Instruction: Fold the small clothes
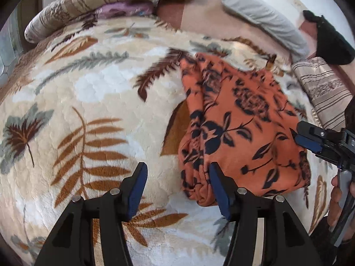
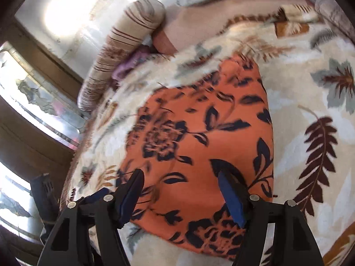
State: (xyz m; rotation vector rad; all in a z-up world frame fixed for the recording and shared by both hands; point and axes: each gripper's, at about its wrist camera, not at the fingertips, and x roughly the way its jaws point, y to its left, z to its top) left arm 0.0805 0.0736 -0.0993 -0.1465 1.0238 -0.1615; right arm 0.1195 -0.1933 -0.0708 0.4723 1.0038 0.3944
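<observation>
Orange floral garment, lower right, folded on leaf-print blanket; left gripper and right gripper jaws apart, empty. Risk: thick bunched edge slipping, unfolding.

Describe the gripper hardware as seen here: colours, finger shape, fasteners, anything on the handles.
Both grippers, left gripper and right gripper, match: black angular linkage frames, silver round pivot pins, tapered fingers faced with blue pads. The right one's handle looks grey, gripped by a bare hand. No cables or markings visible.

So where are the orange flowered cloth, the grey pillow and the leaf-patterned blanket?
orange flowered cloth (image 1: 241,119), left wrist view, its middle.
grey pillow (image 1: 261,20), left wrist view, its middle.
leaf-patterned blanket (image 1: 95,102), left wrist view, bare part.
</observation>
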